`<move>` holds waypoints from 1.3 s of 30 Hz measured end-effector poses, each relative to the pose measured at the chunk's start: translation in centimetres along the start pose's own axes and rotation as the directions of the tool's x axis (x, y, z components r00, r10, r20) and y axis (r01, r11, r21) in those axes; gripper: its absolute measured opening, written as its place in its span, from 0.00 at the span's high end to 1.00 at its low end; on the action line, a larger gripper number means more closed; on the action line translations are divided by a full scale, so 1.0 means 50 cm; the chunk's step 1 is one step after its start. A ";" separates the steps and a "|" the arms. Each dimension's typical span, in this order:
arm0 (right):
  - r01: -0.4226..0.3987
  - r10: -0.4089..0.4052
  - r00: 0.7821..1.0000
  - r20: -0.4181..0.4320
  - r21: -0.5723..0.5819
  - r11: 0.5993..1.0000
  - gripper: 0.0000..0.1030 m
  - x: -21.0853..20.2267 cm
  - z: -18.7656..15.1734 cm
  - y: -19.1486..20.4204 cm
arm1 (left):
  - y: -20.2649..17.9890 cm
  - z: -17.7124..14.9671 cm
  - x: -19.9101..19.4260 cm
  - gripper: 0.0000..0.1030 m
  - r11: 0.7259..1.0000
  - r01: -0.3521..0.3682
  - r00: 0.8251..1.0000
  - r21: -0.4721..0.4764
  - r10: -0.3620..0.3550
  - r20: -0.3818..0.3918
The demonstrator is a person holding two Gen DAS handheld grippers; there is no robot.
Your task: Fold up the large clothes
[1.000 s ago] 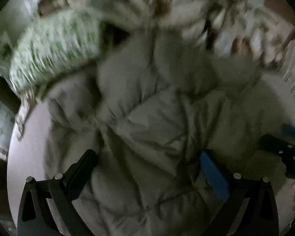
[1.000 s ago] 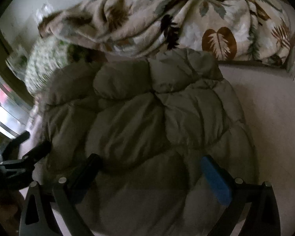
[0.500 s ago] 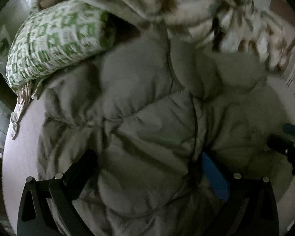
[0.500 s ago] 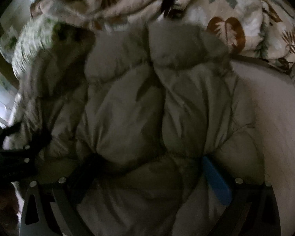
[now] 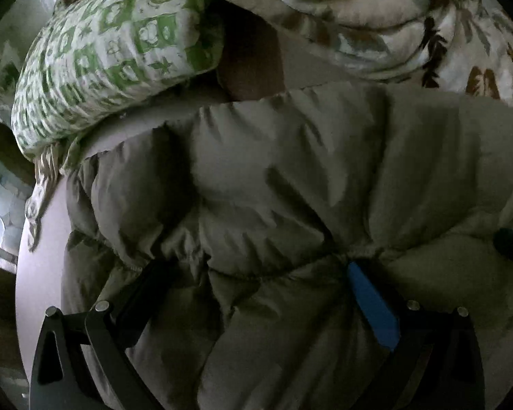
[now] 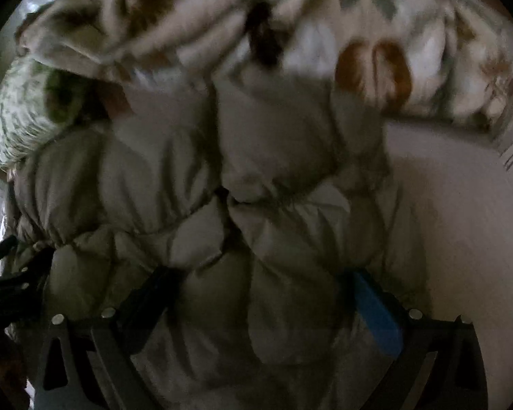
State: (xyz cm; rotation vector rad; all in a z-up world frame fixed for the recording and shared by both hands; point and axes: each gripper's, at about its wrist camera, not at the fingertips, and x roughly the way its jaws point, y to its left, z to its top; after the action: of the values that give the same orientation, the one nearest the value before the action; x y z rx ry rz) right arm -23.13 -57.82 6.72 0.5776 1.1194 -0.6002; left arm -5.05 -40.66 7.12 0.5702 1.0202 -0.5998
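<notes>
A large grey-beige puffer jacket (image 5: 290,177) lies bunched on the bed and fills both views; it also shows in the right wrist view (image 6: 256,205). My left gripper (image 5: 253,270) is open, its fingers spread wide and pressed into the jacket's near edge. My right gripper (image 6: 263,276) is open too, its fingers also sunk into the padding. The right gripper's tip (image 5: 511,246) shows at the right edge of the left wrist view. The left gripper (image 6: 13,273) shows at the left edge of the right wrist view.
A green-and-white patterned pillow (image 5: 109,54) lies at the far left. A leaf-print duvet (image 5: 393,27) is piled along the back, also in the right wrist view (image 6: 325,34). Pale bedsheet (image 6: 461,222) lies to the jacket's right and at its left (image 5: 41,256).
Both grippers have moved forward and down into the jacket. The padding has bunched up and pushed towards the pillow and duvet; it now fills more of each view.
</notes>
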 end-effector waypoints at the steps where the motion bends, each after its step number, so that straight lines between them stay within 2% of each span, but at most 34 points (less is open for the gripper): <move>1: -0.005 0.005 1.000 -0.004 0.004 1.000 0.00 0.006 0.001 -0.005 | -0.003 0.001 0.002 0.00 1.000 -0.011 1.000 0.008 0.011 -0.001; 4: 0.005 -0.005 1.000 -0.010 -0.009 1.000 0.00 0.006 0.004 -0.002 | -0.004 0.001 -0.006 0.00 1.000 -0.024 1.000 0.017 0.023 0.011; 7: 0.006 -0.005 0.999 0.034 -0.019 1.000 0.00 -0.018 0.002 0.004 | 0.009 -0.014 -0.040 0.00 0.999 -0.032 0.998 0.001 0.032 0.052; 11: -0.024 0.025 0.993 0.117 -0.010 1.000 0.00 -0.088 -0.042 -0.010 | 0.032 -0.051 -0.106 0.00 0.999 -0.049 0.993 0.005 0.048 0.105; 15: -0.046 0.048 0.989 0.138 -0.016 0.999 0.00 -0.140 -0.072 -0.037 | 0.079 -0.097 -0.160 0.00 0.999 -0.045 0.988 -0.004 0.045 0.145; 22: -0.012 0.017 0.987 0.159 -0.034 0.999 0.00 -0.210 -0.119 -0.129 | 0.171 -0.190 -0.204 0.00 0.998 0.004 0.993 -0.069 0.004 0.121; 27: 0.008 -0.004 0.992 0.126 -0.034 0.999 0.00 -0.215 -0.162 -0.178 | 0.212 -0.247 -0.217 0.00 0.997 -0.016 0.993 -0.076 0.025 0.114; 33: 0.012 -0.009 0.995 0.101 -0.026 1.000 0.00 -0.211 -0.190 -0.196 | 0.233 -0.273 -0.221 0.00 0.996 -0.007 0.994 -0.093 0.017 0.108; 39: 0.011 -0.008 0.996 0.091 -0.041 0.999 0.00 -0.213 -0.194 -0.194 | 0.239 -0.271 -0.204 0.00 0.995 0.023 0.996 -0.099 -0.014 0.086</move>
State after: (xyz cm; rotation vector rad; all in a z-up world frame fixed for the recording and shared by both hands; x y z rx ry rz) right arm -39.52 -56.36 12.32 0.5044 1.0467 -0.6043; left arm -8.98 -21.04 12.58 0.4438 0.9699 -0.5816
